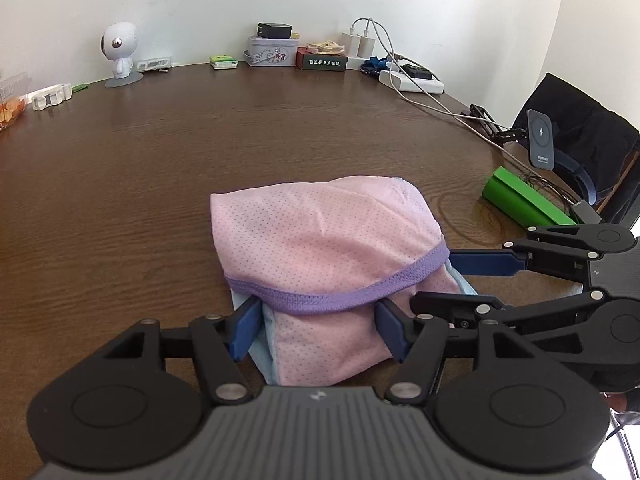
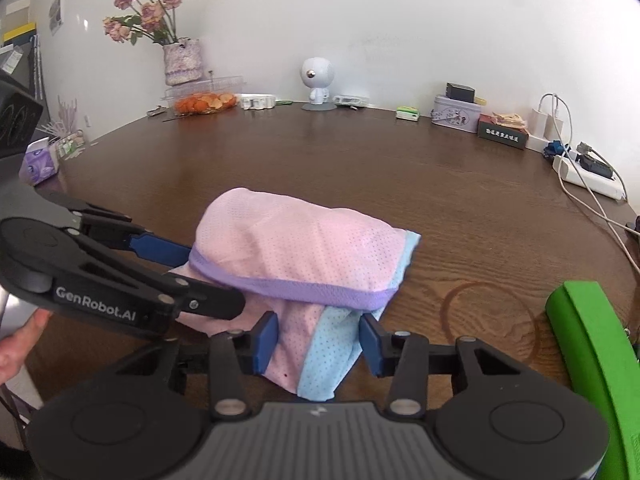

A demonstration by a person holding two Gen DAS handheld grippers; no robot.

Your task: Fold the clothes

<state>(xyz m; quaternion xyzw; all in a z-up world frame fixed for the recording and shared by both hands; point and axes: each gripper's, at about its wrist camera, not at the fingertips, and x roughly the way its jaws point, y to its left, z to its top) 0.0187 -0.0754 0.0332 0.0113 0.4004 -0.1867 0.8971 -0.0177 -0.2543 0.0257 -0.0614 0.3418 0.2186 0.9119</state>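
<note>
A pink mesh garment [image 1: 320,236] with a purple hem band and light blue trim lies folded in a bundle on the brown wooden table [image 1: 160,168]. It also shows in the right wrist view [image 2: 300,252]. My left gripper [image 1: 318,328] is open, its blue fingers either side of the bundle's near end. My right gripper [image 2: 318,340] is open around the pink and blue near corner. Each gripper shows in the other's view, the right one [image 1: 480,280] from the right, the left one [image 2: 192,276] from the left. Neither pinches the cloth.
A green case [image 1: 524,196] lies to the right, near a phone stand [image 1: 542,140] and cables. A power strip [image 1: 412,80], tins, boxes and a white robot figurine [image 1: 120,56] line the far edge. A flower vase [image 2: 182,60] and a fruit box [image 2: 204,100] stand far left.
</note>
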